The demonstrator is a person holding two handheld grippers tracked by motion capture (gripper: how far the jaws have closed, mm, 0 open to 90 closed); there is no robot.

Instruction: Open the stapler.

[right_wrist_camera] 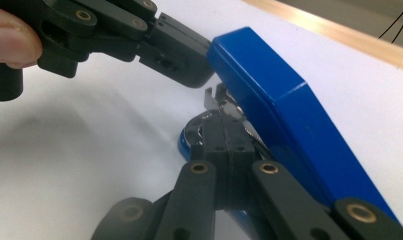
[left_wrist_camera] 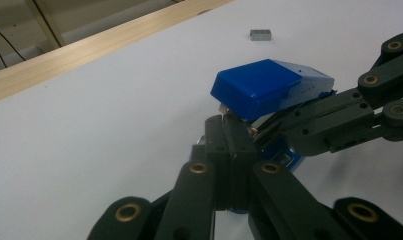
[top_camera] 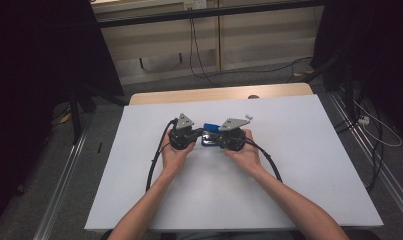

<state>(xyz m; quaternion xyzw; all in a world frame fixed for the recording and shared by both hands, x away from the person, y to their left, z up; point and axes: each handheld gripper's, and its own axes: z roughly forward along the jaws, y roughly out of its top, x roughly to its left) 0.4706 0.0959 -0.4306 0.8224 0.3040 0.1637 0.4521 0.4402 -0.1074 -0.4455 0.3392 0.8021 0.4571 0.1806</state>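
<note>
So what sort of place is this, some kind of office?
More likely a lab or recording workshop: a bare white table ringed by dark stands, cables trailing over the floor, and a person working a blue stapler with two hand-held grippers.

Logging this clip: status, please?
Both tools, left tool and right tool, shut at the blue stapler, its lid up. Staple strip lies apart. Nothing blocking.

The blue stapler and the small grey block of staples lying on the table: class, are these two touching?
Apart. In the left gripper view, the staple block lies alone toward the table's far edge, with bare white table between it and the blue stapler.
</note>
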